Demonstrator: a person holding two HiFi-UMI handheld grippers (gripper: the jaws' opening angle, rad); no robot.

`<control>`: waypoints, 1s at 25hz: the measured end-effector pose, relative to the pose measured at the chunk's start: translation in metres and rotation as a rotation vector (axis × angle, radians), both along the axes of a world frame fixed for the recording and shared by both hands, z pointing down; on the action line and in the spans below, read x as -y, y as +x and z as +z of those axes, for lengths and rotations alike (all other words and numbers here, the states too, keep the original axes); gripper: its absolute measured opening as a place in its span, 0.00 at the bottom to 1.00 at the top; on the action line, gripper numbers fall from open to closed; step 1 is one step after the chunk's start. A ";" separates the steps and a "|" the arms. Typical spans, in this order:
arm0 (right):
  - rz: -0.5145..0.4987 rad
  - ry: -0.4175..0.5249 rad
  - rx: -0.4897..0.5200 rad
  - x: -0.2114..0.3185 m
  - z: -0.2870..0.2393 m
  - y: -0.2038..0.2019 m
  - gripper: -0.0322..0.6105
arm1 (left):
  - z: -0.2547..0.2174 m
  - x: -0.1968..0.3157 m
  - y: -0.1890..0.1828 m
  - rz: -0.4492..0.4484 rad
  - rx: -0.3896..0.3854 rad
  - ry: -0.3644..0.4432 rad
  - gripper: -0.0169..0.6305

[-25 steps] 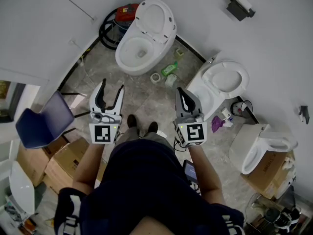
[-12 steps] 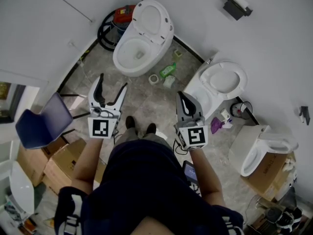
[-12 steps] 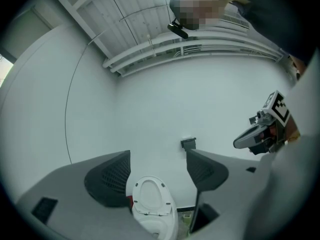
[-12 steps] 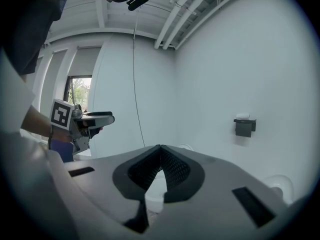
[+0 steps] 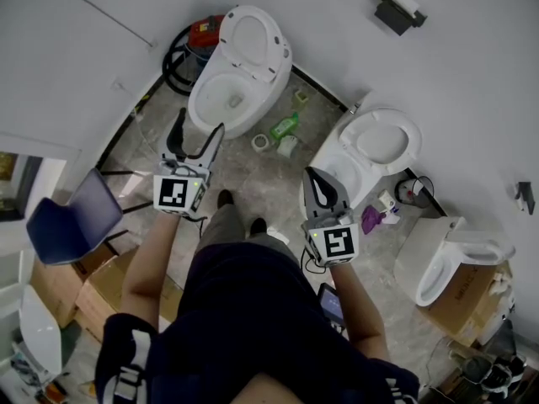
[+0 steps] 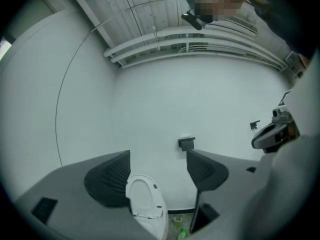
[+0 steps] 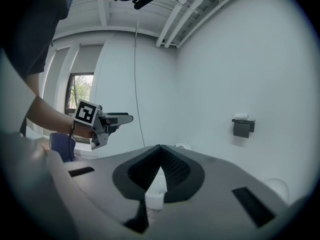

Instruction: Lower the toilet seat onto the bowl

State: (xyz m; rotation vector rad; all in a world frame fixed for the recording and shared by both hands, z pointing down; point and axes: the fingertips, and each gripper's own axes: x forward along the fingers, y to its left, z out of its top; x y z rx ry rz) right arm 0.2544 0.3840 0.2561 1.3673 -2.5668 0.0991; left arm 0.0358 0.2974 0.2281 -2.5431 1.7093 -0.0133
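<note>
**Left gripper wide open, facing the raised seat**

Your left gripper [image 5: 200, 124] stands with its jaws wide apart. They have just been opening, and they grip nothing. In the left gripper view, the gap between the jaws frames the toilet seat [image 6: 144, 203], which is well apart from the tips. Your right gripper [image 5: 314, 175] is closed: its two tips touch each other, with nothing pressed between them.

In the head view, your left gripper reaches out further than the right one, toward twelve o'clock. Just beyond it, also at twelve o'clock, is the bowl [image 5: 221, 98], which is open. Behind the bowl the toilet seat stands raised and leans back toward the wall [image 5: 101, 23]. At about ten o'clock from the bowl, a black hose [image 5: 178, 57] lies coiled on the floor [image 5: 244, 171], next to a red container [image 5: 206, 30].

At eleven o'clock from your right gripper, a green bottle [image 5: 285, 125] lies on the floor, and a roll of tape [image 5: 261, 142] is just beside it. A second toilet [image 5: 383, 137] stands at two o'clock from the right gripper, and a third toilet [image 5: 455, 255] at four o'clock. High on the wall, at one o'clock, a black holder [image 5: 394, 8] is fixed.

At eight o'clock from your left gripper stands a blue chair [image 5: 72, 225], with cardboard boxes [image 5: 80, 284] near it.
</note>
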 end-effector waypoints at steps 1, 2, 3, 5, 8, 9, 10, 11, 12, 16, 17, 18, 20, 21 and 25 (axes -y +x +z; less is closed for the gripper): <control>0.008 -0.009 -0.007 0.002 0.002 0.002 0.08 | 0.001 0.008 0.003 0.012 -0.010 0.002 0.56; 0.017 -0.016 -0.013 0.005 0.004 0.002 0.08 | 0.002 0.018 0.005 0.025 -0.019 0.006 0.56; 0.024 -0.018 -0.015 0.009 0.004 0.003 0.08 | 0.003 0.028 0.006 0.036 -0.026 0.006 0.56; 0.036 -0.005 -0.003 0.023 0.005 0.002 0.08 | 0.008 0.053 0.009 0.057 -0.035 -0.003 0.56; 0.060 -0.010 -0.003 0.052 0.009 0.000 0.08 | 0.018 0.102 0.009 0.087 -0.067 -0.041 0.56; 0.072 -0.017 -0.007 0.063 0.012 -0.001 0.08 | 0.022 0.120 0.008 0.099 -0.086 -0.056 0.56; 0.086 -0.024 -0.010 0.075 0.015 -0.003 0.08 | 0.026 0.139 0.007 0.110 -0.108 -0.072 0.56; 0.102 -0.033 -0.012 0.088 0.017 -0.005 0.08 | 0.030 0.158 0.005 0.122 -0.133 -0.088 0.56; 0.118 -0.045 -0.011 0.102 0.021 -0.007 0.08 | 0.034 0.177 0.003 0.134 -0.158 -0.106 0.56; 0.177 -0.101 -0.014 0.159 0.035 -0.021 0.08 | 0.053 0.257 -0.005 0.185 -0.257 -0.197 0.56; 0.192 -0.114 -0.018 0.175 0.037 -0.026 0.08 | 0.059 0.277 -0.008 0.194 -0.280 -0.223 0.56; 0.206 -0.125 -0.022 0.190 0.038 -0.029 0.08 | 0.065 0.297 -0.010 0.201 -0.301 -0.246 0.55; 0.233 -0.140 -0.029 0.217 0.038 -0.036 0.08 | 0.078 0.332 -0.014 0.211 -0.336 -0.291 0.55; 0.245 -0.148 -0.033 0.228 0.038 -0.040 0.08 | 0.085 0.347 -0.015 0.217 -0.352 -0.313 0.55; 0.282 -0.209 -0.075 0.264 0.042 -0.052 0.08 | 0.119 0.403 -0.012 0.244 -0.422 -0.419 0.55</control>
